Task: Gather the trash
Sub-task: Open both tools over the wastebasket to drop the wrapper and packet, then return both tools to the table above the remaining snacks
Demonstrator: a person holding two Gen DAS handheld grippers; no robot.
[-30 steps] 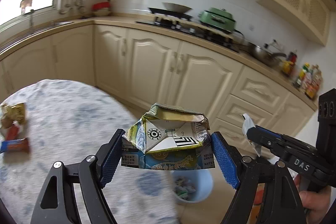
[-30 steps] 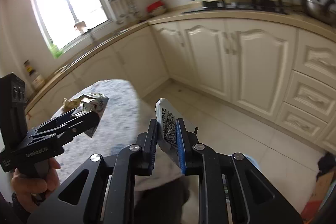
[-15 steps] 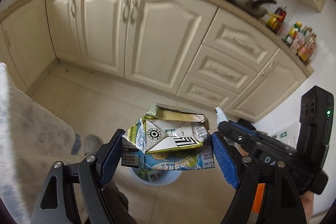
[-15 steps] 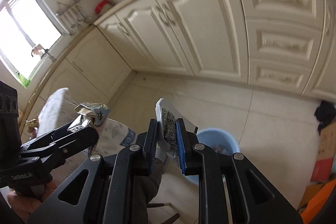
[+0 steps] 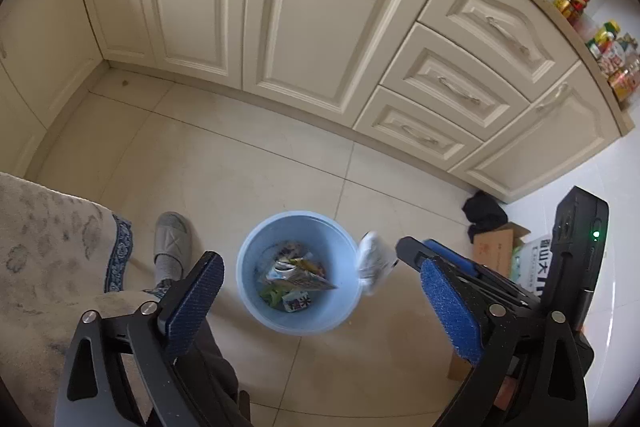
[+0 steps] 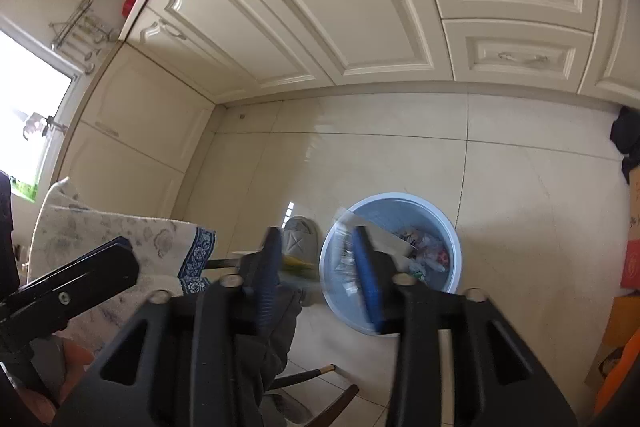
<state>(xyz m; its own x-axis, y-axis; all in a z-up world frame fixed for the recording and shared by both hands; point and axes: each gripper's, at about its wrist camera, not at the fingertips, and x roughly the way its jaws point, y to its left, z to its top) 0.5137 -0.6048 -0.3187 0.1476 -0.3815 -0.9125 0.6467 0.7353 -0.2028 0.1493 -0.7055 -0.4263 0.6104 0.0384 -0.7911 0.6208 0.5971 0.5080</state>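
Observation:
A light blue trash bin (image 5: 296, 273) stands on the floor tiles with several wrappers and the crushed carton (image 5: 298, 277) inside; it also shows in the right wrist view (image 6: 400, 239). My left gripper (image 5: 320, 303) is open and empty above the bin. My right gripper (image 6: 316, 279) is open; a white wrapper (image 5: 372, 263), blurred, hangs at its fingertip over the bin's rim, also seen blurred in the right wrist view (image 6: 346, 255).
Cream cabinets (image 5: 280, 7) and drawers (image 5: 452, 87) run along the back. A table with patterned cloth (image 5: 48, 247) is at the left. A grey slipper (image 5: 172, 243), a cardboard box (image 5: 496, 247) and a black cloth (image 5: 484, 215) lie on the floor.
Both grippers tilted down over the bin and opened. The carton dropped from the left gripper into the bin. The white wrapper is slipping from the right gripper.

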